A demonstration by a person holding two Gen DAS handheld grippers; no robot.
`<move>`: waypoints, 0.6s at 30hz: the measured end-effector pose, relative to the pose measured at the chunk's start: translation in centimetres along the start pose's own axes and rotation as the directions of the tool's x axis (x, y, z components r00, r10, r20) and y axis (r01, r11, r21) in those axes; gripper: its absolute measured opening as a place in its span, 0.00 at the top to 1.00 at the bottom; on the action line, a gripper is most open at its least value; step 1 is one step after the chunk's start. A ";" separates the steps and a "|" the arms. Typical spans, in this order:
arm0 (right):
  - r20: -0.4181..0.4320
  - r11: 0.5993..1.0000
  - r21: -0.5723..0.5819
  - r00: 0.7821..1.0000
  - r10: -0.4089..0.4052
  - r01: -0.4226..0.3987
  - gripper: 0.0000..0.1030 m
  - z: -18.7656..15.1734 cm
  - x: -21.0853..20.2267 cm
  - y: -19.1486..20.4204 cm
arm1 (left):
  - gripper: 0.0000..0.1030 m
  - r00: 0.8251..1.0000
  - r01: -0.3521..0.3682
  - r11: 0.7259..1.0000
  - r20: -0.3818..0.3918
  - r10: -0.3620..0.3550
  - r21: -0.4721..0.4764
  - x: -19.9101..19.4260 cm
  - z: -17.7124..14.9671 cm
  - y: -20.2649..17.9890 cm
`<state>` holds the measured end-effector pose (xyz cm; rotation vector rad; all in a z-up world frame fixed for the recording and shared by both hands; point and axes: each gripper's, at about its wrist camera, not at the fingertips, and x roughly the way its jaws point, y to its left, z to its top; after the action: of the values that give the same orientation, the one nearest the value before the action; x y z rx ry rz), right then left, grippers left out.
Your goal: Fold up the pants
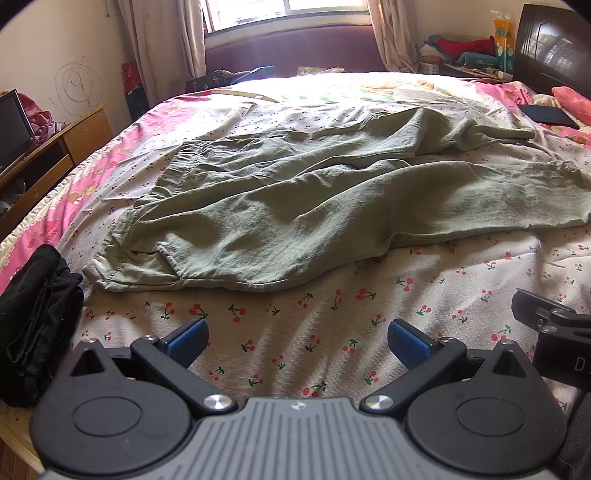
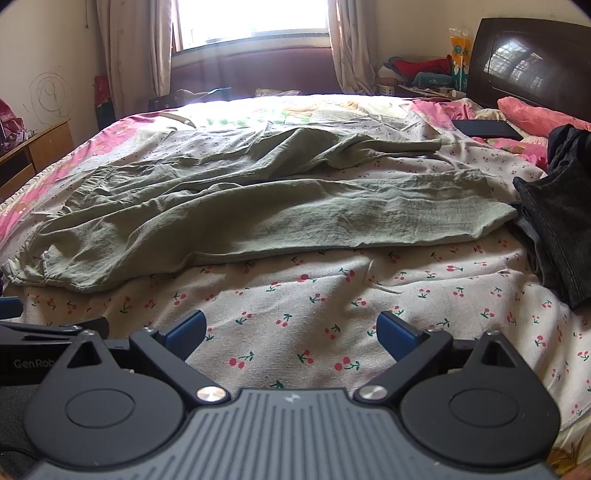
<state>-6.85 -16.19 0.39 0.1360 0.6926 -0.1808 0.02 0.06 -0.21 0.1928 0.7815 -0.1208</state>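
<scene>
Left wrist view: left tongs (image 1: 297, 341) released, blue pads wide apart, nothing between them, hovering over the near part of the bed (image 1: 332, 350) with its cherry-print sheet. Green pants (image 1: 295, 199) lie spread and wrinkled across the middle of the bed, waistband at left, both legs running right, near leg in front of the far leg. Black folded garment (image 1: 37, 325) sits at the near left edge of the bed, apart from the pants. Part of the right tongs (image 1: 554, 325) shows at the right edge. Dark flat object (image 1: 548, 115) lies far right on the bed.

Right wrist view: right tongs (image 2: 291, 332) also released, pads spread, empty, over the sheet near the pants (image 2: 258, 210). Dark grey garment pile (image 2: 557, 225) lies at right, just beside the near leg's hem. Window (image 2: 251, 18) and curtains on the far wall.
</scene>
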 end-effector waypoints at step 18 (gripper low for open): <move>-0.002 1.000 0.008 1.000 -0.002 0.002 0.05 0.0 0.0 -0.2 | 0.00 0.999 0.033 0.999 -0.008 -0.033 -0.039 0.0 0.1 0.7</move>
<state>-6.91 -16.40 0.41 0.1428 0.6937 -0.1851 0.23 0.76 -0.03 0.1440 0.7954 -0.1363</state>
